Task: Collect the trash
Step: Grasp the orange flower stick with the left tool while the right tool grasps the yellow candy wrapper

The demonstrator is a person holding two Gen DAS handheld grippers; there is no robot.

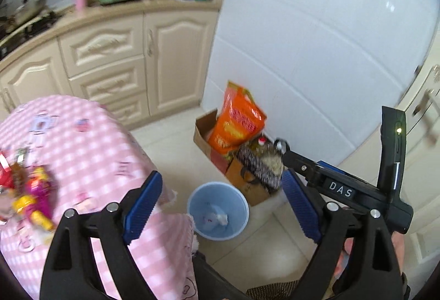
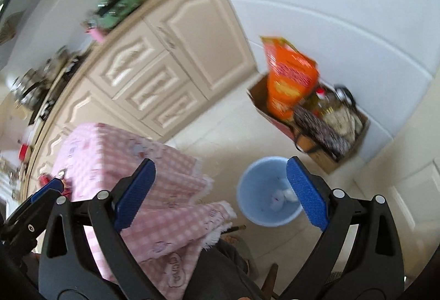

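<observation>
With both the left gripper (image 1: 220, 206) and right gripper (image 2: 220, 198) held wide apart and empty, some white crumpled trash (image 1: 220, 218) is seen already in the blue bin (image 1: 198, 190) on the floor. Colourful wrappers (image 1: 33, 198), apparently more trash though blurred, remain on the pink-checked table (image 1: 96, 151); they are shown only by the left view.

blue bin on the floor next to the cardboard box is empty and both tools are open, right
Not quite: the blue bin is not empty. The right wrist view shows crumpled white trash lying at its bottom. The rest holds: it stands on the floor beside the cardboard box, and both the left tool and the right tool are open, holding nothing.
</observation>
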